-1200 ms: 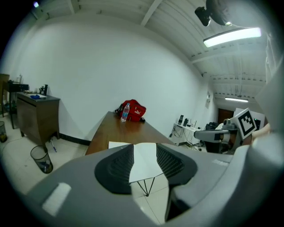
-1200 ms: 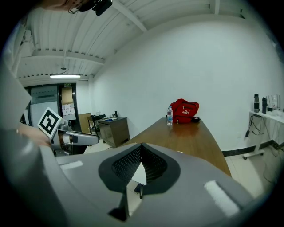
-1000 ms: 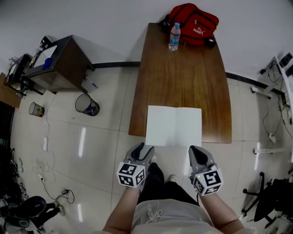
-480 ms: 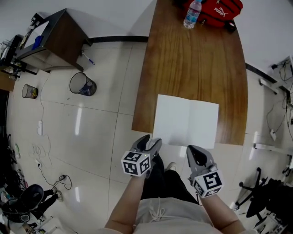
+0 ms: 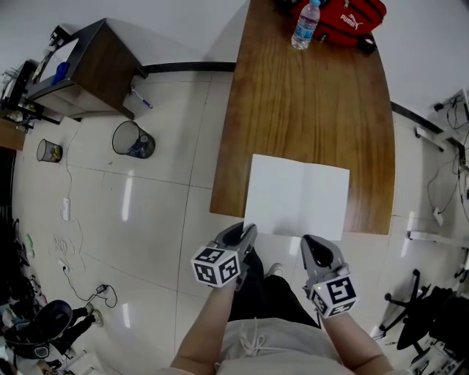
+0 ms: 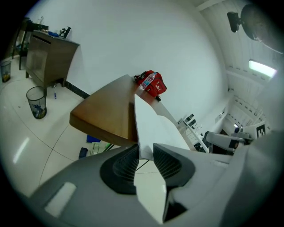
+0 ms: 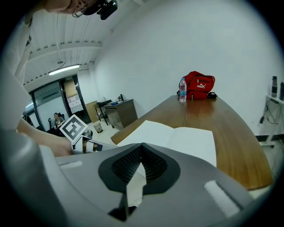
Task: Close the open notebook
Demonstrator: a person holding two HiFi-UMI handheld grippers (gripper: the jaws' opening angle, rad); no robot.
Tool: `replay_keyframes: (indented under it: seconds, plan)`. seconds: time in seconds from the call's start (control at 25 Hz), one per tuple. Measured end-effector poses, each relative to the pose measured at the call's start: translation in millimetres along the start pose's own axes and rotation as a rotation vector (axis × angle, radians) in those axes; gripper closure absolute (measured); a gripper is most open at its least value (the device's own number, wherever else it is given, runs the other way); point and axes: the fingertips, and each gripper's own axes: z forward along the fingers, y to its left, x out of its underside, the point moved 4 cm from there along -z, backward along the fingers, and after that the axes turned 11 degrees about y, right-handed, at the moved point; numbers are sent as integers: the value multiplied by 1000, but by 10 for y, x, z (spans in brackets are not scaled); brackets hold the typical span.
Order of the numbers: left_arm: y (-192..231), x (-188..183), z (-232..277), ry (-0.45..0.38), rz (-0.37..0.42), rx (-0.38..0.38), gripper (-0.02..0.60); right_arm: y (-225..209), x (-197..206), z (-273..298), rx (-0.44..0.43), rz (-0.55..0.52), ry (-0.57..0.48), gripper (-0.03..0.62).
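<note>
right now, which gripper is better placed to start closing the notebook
Left, probably. The left gripper has its jaws apart around the near left corner of the notebook; the right gripper is shut, clear of the page.

One notebook [image 5: 299, 195], one bottle [image 5: 305, 24], one bag [image 5: 344, 20]

Before me, a wooden desk [image 5: 308, 110]: an open white notebook [image 5: 299, 196] overhangs its 6 o'clock edge; a water bottle [image 5: 303, 26] and a red bag [image 5: 344, 18] at 12 o'clock.
</note>
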Motion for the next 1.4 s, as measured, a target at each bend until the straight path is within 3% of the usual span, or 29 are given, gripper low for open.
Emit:
replay_keyframes:
  seconds: [0.24,0.56,0.92,1.16,1.4]
  plan:
    - [-370,-200,-240,-63,70,25,526,1,-61,-236,27,-8,-52,588]
    - [-1207,-380,-263,-89,263,78,538,-11,62,-785,62,-2,-116,588]
    - [-1957,-278,308,-5,426,129,528,-418,522,-1322,171,115,-143,588]
    - [-2152,63,824,108,482,126,492,-677,867,-1565,242,196,-138,588]
    - [-2163,288,1325,199,595,86,489,-932,1089,-1590,287,226,-136,588]
